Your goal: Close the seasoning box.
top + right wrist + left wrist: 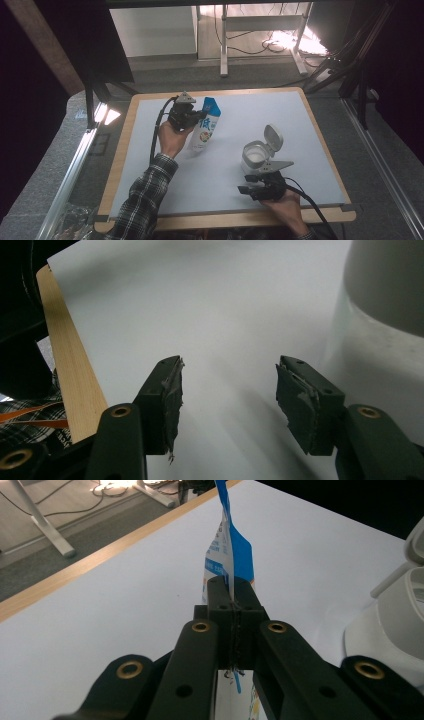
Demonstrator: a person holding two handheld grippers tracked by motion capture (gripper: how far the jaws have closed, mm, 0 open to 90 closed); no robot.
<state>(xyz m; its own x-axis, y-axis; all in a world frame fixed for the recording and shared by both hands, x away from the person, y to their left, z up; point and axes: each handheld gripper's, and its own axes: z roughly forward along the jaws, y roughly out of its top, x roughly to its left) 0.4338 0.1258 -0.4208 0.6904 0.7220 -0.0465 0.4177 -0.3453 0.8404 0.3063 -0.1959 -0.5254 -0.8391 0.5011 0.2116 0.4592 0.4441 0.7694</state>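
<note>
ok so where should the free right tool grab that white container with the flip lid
Probably low on the round body of the white container, coming in level from the person's side, where the right tool already sits with jaws apart. The open lid leans back on the far side, so avoid the top.

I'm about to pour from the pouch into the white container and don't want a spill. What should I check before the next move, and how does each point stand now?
1. Left gripper clamped on the blue and white pouch: ok, jaws shut on its thin edge.
2. Pouch off the table: cannot tell; it stands tilted, bottom corner near the white mat.
3. White container lid open: ok, the flip lid stands up.
4. Container steadied: not ok; the right gripper is open with nothing between its jaws, beside the container.
5. Pouch opened for pouring: cannot tell.
6. Path between pouch and container: ok, bare mat.
</note>
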